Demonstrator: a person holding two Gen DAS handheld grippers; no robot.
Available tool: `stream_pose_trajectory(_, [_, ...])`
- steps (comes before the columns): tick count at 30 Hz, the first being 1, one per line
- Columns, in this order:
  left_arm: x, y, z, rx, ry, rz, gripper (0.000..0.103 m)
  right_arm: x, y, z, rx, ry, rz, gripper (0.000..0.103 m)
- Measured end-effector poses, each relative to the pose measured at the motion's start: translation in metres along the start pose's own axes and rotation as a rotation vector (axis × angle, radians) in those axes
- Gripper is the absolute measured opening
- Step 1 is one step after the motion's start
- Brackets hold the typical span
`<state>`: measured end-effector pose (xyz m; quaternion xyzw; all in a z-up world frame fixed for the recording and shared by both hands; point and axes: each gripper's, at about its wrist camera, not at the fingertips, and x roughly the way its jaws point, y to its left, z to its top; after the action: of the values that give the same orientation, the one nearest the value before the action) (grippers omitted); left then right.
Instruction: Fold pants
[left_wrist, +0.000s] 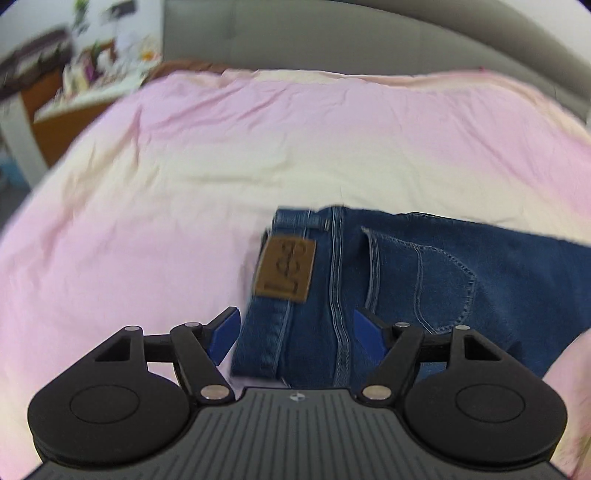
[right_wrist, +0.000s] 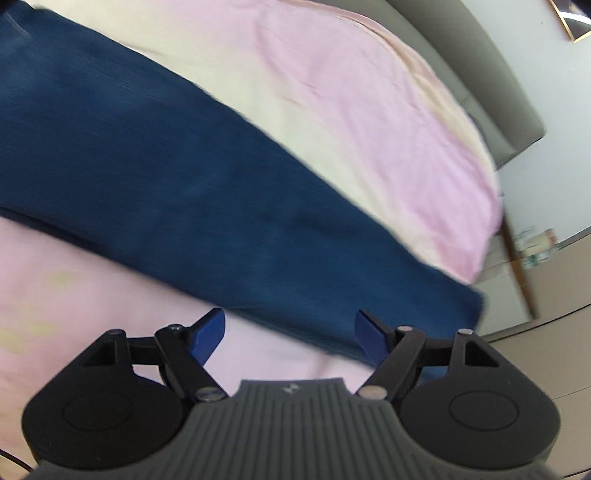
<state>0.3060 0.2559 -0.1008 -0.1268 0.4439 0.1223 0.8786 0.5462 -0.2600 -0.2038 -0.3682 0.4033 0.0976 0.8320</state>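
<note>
Jeans: blue jeans (left_wrist: 424, 280) lie lengthwise, legs stacked, near the bed's (left_wrist: 258, 147) front edge, hem at its corner.
Left tool (left_wrist: 295, 332): spread, empty, over waistband.
Right tool (right_wrist: 290, 332): spread, empty, over hem, likely ready for the next fold.

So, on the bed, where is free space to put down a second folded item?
Free: the wide pink sheet between the jeans and the grey headboard, and left of the waistband patch. Also the near strip below the trouser leg. Crowded: where the jeans lie, their hem reaching the bed's right edge.
</note>
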Motion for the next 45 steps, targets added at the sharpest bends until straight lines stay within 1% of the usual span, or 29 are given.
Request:
stream_pose_trajectory(4, [0.014,0.030,-0.039,-0.253,-0.003,-0.068,0.083,-0.032,0.059,-0.003,0.080,-0.102,0.109,0.071])
stream_pose_trajectory(6, [0.026,0.042,-0.055,-0.362,-0.019,-0.099,0.084,-0.046,0.087,-0.004,0.132,-0.144,0.168,0.067])
stream_pose_trajectory(7, [0.032,0.048,-0.064,-0.396,-0.033,-0.120,0.085,-0.053,0.099,-0.004,0.163,-0.163,0.207,0.064])
stream_pose_trajectory(10, [0.053,0.060,-0.080,-0.492,-0.053,-0.153,0.085,-0.068,0.134,-0.004,0.261,-0.203,0.352,0.063])
stream_pose_trajectory(12, [0.063,0.071,-0.085,-0.577,-0.073,-0.196,0.086,-0.076,0.163,-0.002,0.279,-0.213,0.461,0.063])
stream_pose_trajectory(13, [0.068,0.076,-0.087,-0.615,-0.089,-0.221,0.086,-0.078,0.176,-0.001,0.275,-0.216,0.505,0.060])
stream_pose_trajectory(14, [0.071,0.079,-0.085,-0.630,-0.097,-0.232,0.080,-0.078,0.188,0.002,0.268,-0.219,0.541,0.056])
stream_pose_trajectory(15, [0.072,0.081,-0.083,-0.632,-0.102,-0.233,0.069,-0.079,0.198,0.005,0.261,-0.226,0.564,0.054])
stream_pose_trajectory(16, [0.072,0.083,-0.081,-0.626,-0.105,-0.209,0.047,-0.079,0.205,0.009,0.257,-0.239,0.580,0.051])
stream_pose_trajectory(17, [0.072,0.083,-0.076,-0.605,-0.096,-0.194,0.038,-0.079,0.211,0.016,0.254,-0.249,0.592,0.051])
stream_pose_trajectory(18, [0.069,0.082,-0.072,-0.580,-0.097,-0.193,0.032,-0.081,0.218,0.022,0.246,-0.260,0.608,0.050])
stream_pose_trajectory(19, [0.065,0.075,-0.066,-0.521,-0.113,-0.180,0.027,-0.083,0.221,0.027,0.237,-0.274,0.626,0.048])
stream_pose_trajectory(20, [0.058,0.066,-0.060,-0.448,-0.129,-0.156,0.024,-0.083,0.223,0.034,0.226,-0.291,0.642,0.046])
stream_pose_trajectory(22, [0.045,0.055,-0.049,-0.349,-0.153,-0.123,0.022,-0.085,0.227,0.045,0.205,-0.325,0.662,0.045])
stream_pose_trajectory(24, [0.038,0.051,-0.038,-0.291,-0.151,-0.099,0.022,-0.087,0.232,0.055,0.179,-0.342,0.661,0.043])
stream_pose_trajectory(25, [0.039,0.050,-0.033,-0.268,-0.144,-0.091,0.021,-0.086,0.236,0.060,0.164,-0.341,0.656,0.040])
stream_pose_trajectory(27, [0.042,0.049,-0.027,-0.229,-0.130,-0.071,0.021,-0.080,0.243,0.070,0.142,-0.329,0.656,0.031])
stream_pose_trajectory(28, [0.043,0.048,-0.024,-0.219,-0.124,-0.067,0.021,-0.077,0.245,0.071,0.138,-0.321,0.659,0.017])
stream_pose_trajectory(29, [0.044,0.047,-0.021,-0.209,-0.123,-0.066,0.020,-0.076,0.248,0.075,0.136,-0.308,0.652,0.011])
stream_pose_trajectory(30, [0.040,0.047,-0.021,-0.194,-0.130,-0.063,0.020,-0.080,0.246,0.075,0.136,-0.307,0.654,0.009])
stream_pose_trajectory(32, [0.035,0.050,-0.019,-0.169,-0.141,-0.047,0.020,-0.099,0.239,0.076,0.118,-0.342,0.680,0.008])
stream_pose_trajectory(33, [0.039,0.053,-0.019,-0.166,-0.120,-0.046,0.020,-0.109,0.238,0.072,0.089,-0.363,0.675,0.008])
stream_pose_trajectory(34, [0.050,0.056,-0.018,-0.175,-0.079,-0.043,0.020,-0.111,0.238,0.070,0.071,-0.362,0.677,0.008])
stream_pose_trajectory(36, [0.071,0.056,-0.025,-0.145,-0.023,-0.019,0.020,-0.096,0.241,0.062,0.094,-0.276,0.713,0.007])
stream_pose_trajectory(38, [0.083,0.054,-0.035,-0.105,-0.020,0.003,0.020,-0.079,0.250,0.056,0.129,-0.218,0.728,0.007])
stream_pose_trajectory(40, [0.090,0.062,-0.039,-0.173,-0.007,-0.011,0.021,-0.070,0.260,0.050,0.120,-0.200,0.713,0.007])
stream_pose_trajectory(42, [0.093,0.065,-0.039,-0.189,0.001,-0.010,0.022,-0.063,0.258,0.044,0.142,-0.194,0.725,0.007])
stream_pose_trajectory(43, [0.092,0.061,-0.037,-0.176,0.005,0.001,0.023,-0.060,0.253,0.042,0.155,-0.187,0.737,0.006])
stream_pose_trajectory(45, [0.088,0.050,-0.035,-0.100,0.012,0.037,0.033,-0.061,0.243,0.038,0.180,-0.168,0.747,0.006])
